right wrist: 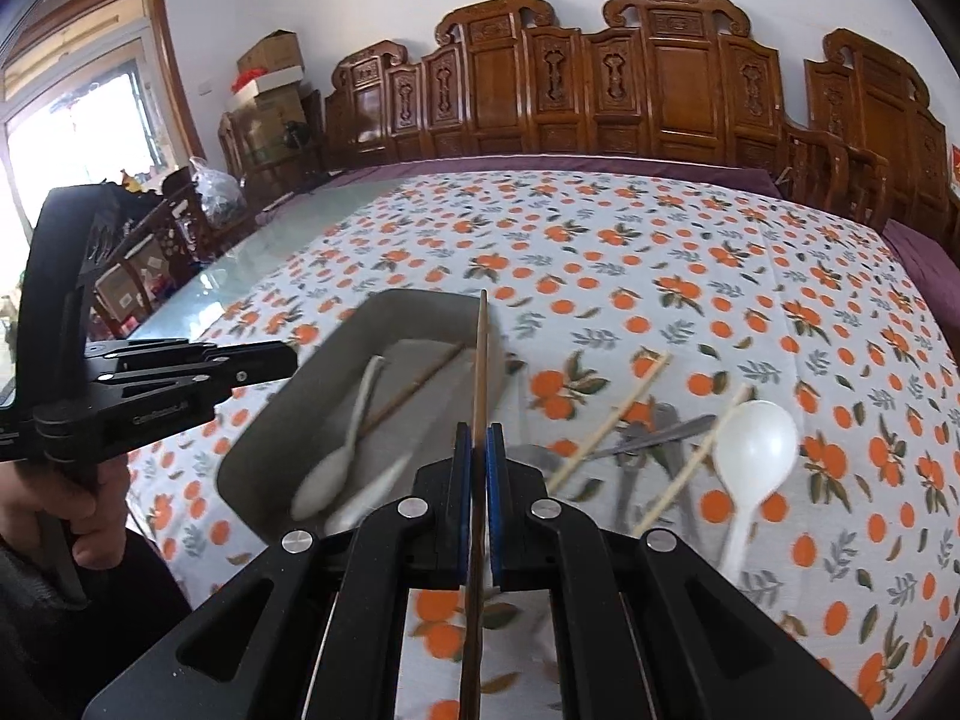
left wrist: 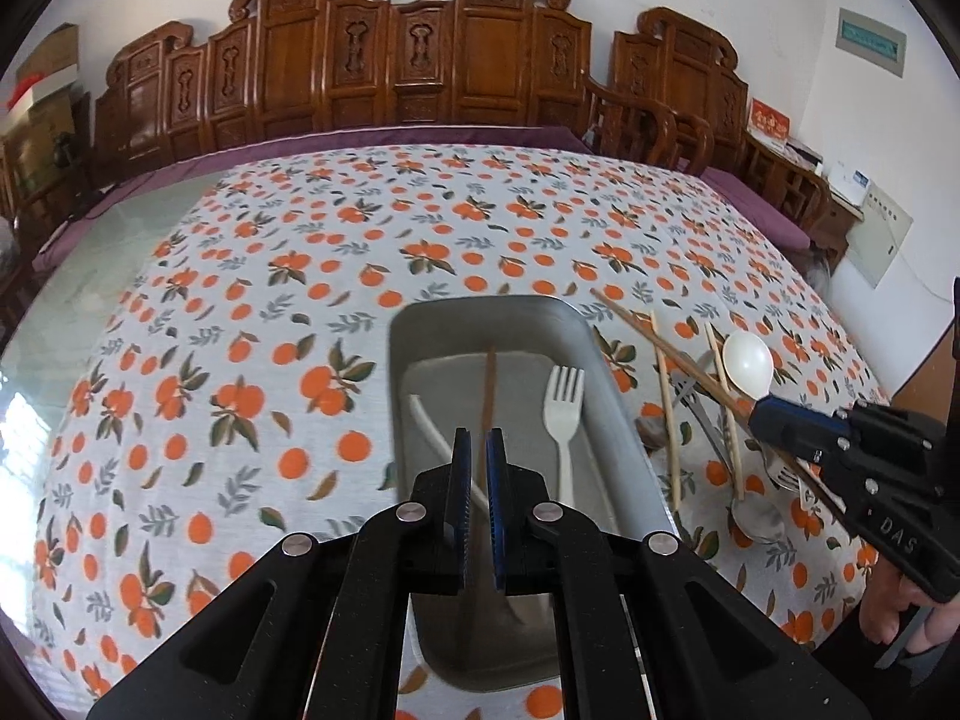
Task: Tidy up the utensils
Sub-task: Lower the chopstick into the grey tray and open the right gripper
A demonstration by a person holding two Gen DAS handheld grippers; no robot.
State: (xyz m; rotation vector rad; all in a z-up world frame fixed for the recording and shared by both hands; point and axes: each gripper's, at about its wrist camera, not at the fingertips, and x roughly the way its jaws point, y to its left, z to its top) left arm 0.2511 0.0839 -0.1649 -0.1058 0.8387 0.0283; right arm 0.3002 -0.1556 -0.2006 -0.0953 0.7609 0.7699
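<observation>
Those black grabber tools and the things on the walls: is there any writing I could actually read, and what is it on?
"DAS": raised letters on the side of the right gripper.
Pale lettering on the side of the left gripper: too blurred to read.
Red card with gold characters by the far wall: too small to read.
Green-framed wall plaque: its text is illegible.
Nothing readable on the metal tray or the utensils.

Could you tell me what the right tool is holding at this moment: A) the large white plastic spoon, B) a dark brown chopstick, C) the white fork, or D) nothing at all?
B: in the right wrist view the right tool is clamped on a dark brown chopstick that runs forward over the metal tray.
</observation>
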